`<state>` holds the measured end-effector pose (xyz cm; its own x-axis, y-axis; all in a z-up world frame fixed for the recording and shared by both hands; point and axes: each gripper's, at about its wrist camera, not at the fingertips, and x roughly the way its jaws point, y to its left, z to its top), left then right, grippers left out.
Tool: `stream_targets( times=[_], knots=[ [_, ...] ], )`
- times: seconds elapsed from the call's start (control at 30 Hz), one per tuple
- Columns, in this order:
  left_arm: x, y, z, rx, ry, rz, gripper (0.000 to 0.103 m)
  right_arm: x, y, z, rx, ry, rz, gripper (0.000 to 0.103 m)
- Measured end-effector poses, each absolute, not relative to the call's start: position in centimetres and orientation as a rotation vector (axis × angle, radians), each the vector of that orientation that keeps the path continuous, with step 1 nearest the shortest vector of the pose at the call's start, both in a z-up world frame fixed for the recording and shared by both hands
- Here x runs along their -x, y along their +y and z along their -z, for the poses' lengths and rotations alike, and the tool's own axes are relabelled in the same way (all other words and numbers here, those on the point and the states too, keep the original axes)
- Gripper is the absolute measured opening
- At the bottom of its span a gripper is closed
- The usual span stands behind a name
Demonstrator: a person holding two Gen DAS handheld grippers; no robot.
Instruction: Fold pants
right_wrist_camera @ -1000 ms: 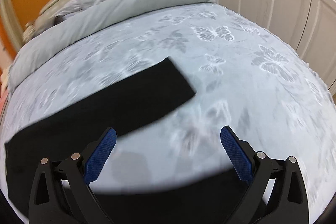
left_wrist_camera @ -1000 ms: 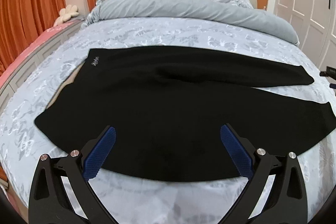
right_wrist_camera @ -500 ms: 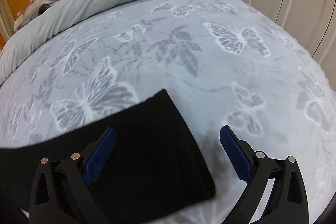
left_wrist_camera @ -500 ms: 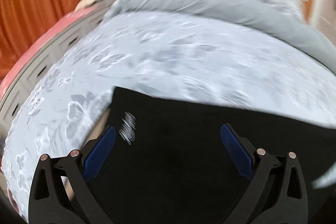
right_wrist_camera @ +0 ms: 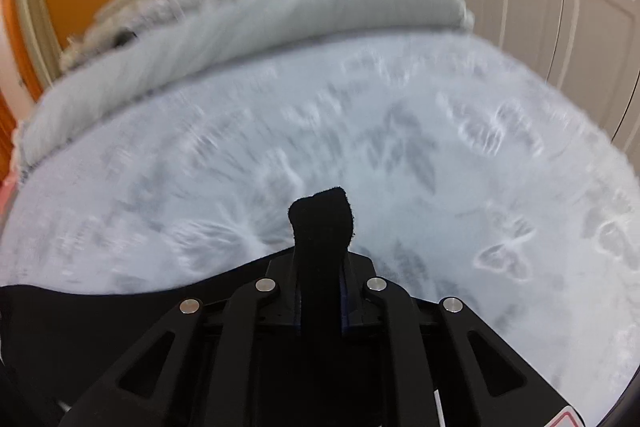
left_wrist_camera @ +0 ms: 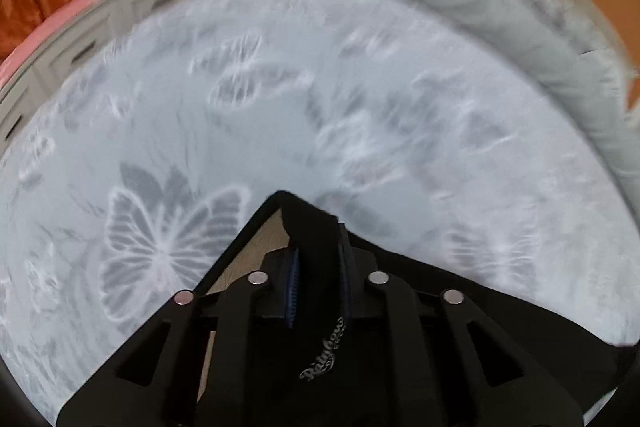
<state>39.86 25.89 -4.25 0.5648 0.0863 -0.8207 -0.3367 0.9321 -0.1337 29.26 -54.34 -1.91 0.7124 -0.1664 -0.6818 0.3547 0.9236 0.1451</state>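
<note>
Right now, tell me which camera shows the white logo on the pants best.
The left wrist view: the white script logo sits on the black pants just behind the left gripper, which is clamped on the waist corner. The right wrist view shows only plain black fabric pinched in the right gripper, no logo.

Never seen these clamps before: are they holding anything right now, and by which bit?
Both grip the black pants: the left gripper pinches the corner near the white logo, the right gripper a leg end.

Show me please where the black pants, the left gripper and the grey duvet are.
black pants [left_wrist_camera: 316, 227], left wrist view, pinched corner.
left gripper [left_wrist_camera: 318, 291], left wrist view, between fingertips.
grey duvet [right_wrist_camera: 280, 23], right wrist view, folded middle.
</note>
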Motion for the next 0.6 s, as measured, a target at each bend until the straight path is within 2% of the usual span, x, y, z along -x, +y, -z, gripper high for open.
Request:
stream_targets(
  times=[0.13,0.27,0.37,0.47,0.57,0.6],
  knots=[
    [-34.6,25.8,-1.0,0.317,0.84,-0.12,0.012,-22.4,-52.7,-4.2,-0.227,0.606,0.208,0.01],
    [-26.6,27.0,-5.3,0.324,0.762,-0.01,0.012,-14.8,-51.0,-6.7,-0.104,0.593,0.147,0.011],
    [-20.6,28.4,-5.6,0.325,0.778,0.023,0.012,-10.4,-50.6,-5.4,-0.022,0.658,0.147,0.011],
    [-15.6,29.7,-3.0,0.305,0.843,0.004,0.013,-6.9,-51.2,-1.8,-0.029,0.753,0.157,0.013],
    [-12.5,30.5,0.9,0.275,0.929,-0.047,0.015,-4.3,-51.6,3.1,-0.054,0.88,0.206,0.021],
    [-11.7,30.6,2.0,0.28,0.954,-0.055,0.02,-3.4,-51.6,4.6,-0.058,0.919,0.241,0.026]
  ],
)
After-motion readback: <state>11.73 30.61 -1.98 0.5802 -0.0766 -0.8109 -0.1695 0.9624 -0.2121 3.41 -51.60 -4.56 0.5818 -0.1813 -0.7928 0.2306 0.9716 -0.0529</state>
